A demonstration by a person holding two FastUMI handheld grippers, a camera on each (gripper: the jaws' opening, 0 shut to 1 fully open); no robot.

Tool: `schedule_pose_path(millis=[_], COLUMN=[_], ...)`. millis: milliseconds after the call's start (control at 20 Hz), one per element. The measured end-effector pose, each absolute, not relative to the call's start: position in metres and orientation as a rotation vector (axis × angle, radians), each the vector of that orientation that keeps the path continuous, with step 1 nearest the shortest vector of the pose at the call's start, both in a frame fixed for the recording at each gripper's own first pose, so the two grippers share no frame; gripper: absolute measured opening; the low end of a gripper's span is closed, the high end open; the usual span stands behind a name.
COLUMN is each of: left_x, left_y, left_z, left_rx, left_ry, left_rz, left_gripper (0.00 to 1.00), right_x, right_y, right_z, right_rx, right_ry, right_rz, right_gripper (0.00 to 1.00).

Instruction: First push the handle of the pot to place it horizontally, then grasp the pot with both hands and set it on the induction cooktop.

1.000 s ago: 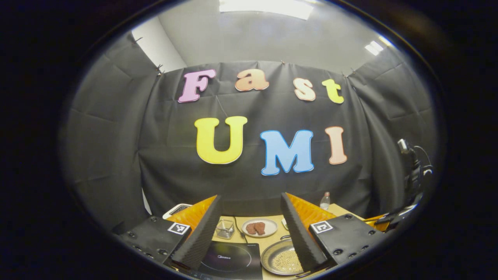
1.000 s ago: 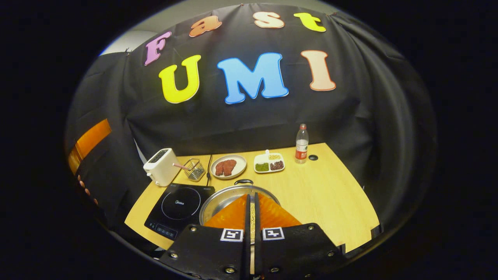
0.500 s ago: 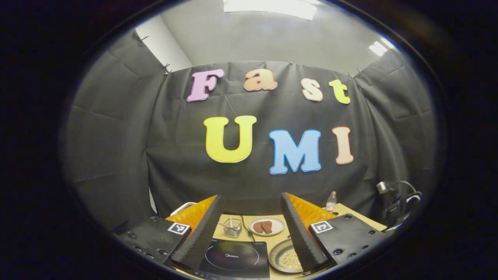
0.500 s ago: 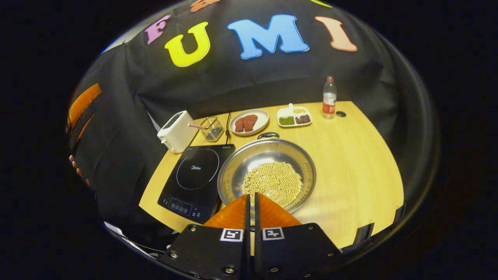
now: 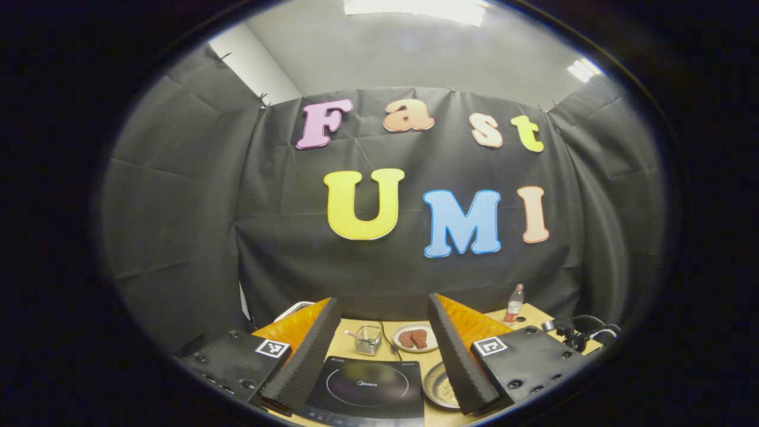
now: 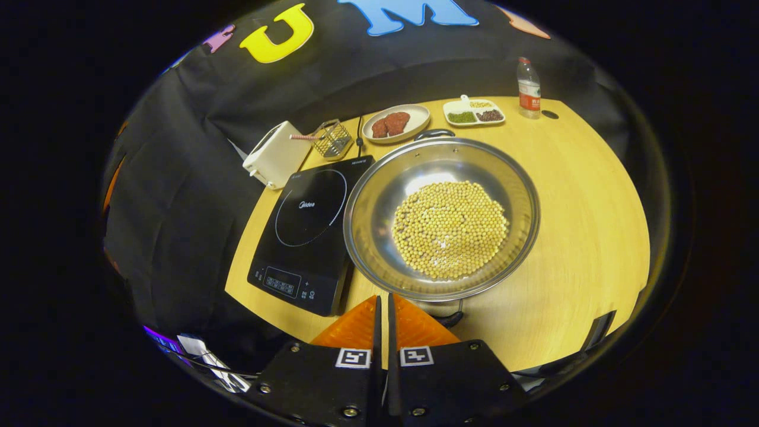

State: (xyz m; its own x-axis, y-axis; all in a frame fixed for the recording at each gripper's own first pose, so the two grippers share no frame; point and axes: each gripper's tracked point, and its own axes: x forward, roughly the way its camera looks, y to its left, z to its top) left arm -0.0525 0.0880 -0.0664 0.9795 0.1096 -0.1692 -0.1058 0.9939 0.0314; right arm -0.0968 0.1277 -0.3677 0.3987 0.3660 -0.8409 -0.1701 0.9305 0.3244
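Legible markings:

- Induction cooktop [image 6: 305, 228]: the brand word "Midea" is printed in pale letters inside the ring on its glass top, readable in the right gripper view; in the left gripper view the same word on the cooktop [image 5: 367, 385] is faint. The control-panel signs at its near edge are too small to read.
- Bottle [image 6: 527, 89], at the table's far edge: the label's print is too small to read.

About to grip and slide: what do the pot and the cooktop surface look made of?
The pot looks like polished stainless steel: silvery, with bright reflections on its inner wall. The induction cooktop top seems to be glossy black glass or ceramic, smooth with printed rings; which one is unclear.
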Motion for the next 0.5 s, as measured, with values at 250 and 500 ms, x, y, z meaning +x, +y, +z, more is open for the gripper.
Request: schedule_pose_path(millis=[250, 500], left_x=[-0.06, -0.068], left_y=[0.105, 0.12], left_z=[-0.071, -0.073], left_rx=[0.023, 0.03], left_ry=[0.19, 0.198], left_rz=[0.146, 0.18], left_gripper=[0.99, 0.97], right_x=[-0.102, -0.101], right_y=[0.147, 0.154], right_z=[-0.395, -0.416], right_rx=[0.172, 0.183], right_ry=[1.172, 1.209], right_rz=[0.365, 0.367], right_gripper=[0.04, 0.04])
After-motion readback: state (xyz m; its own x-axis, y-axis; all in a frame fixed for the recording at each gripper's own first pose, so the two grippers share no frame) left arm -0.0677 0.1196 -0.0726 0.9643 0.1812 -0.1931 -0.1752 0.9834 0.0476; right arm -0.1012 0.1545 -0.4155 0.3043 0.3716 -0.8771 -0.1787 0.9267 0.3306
